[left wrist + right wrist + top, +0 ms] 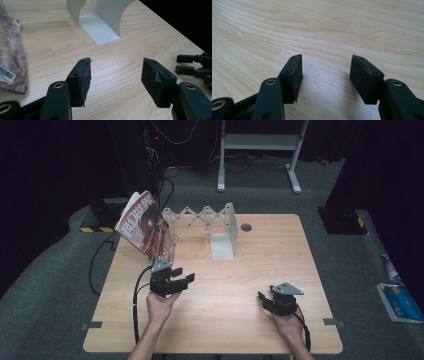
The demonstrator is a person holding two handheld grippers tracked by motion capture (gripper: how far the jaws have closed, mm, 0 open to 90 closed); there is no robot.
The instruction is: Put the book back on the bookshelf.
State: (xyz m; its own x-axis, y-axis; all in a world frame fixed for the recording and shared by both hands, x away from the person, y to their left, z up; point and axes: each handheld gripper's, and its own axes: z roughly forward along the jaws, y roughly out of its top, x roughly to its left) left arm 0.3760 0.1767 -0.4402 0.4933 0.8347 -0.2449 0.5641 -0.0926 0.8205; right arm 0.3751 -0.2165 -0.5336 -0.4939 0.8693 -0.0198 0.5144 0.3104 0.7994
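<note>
1. A magazine [146,226] with a red and dark cover is standing tilted at the far left part of the wooden table [225,320], its lower corner coming down just beside the left gripper; whether something is propping it up cannot be told.
2. In the left gripper view the magazine [11,55] is showing at the left edge, its marbled cover and a barcode label lying close over the tabletop.
3. The left gripper [176,279] is sitting in the person's left hand [159,305] just in front of the magazine, with its jaws standing apart and nothing between them.
4. In its own view the left gripper [116,77] is looking across bare wood, and neither pad is touching the magazine.
5. A white expanding file rack [212,222] is standing behind the middle of the table, to the right of the magazine, its flat base plate lying on the wood.
6. That rack [100,22] is showing beyond the left gripper's open jaws, well apart from them.
7. The right gripper [267,301] is resting low over the right front part of the table in the right hand [290,325], well apart from the magazine.
8. In its own view the right gripper [325,75] is holding its jaws wide over bare wood, gripping nothing.
9. A small dark round disc [246,227] is lying on the table just right of the rack.
</note>
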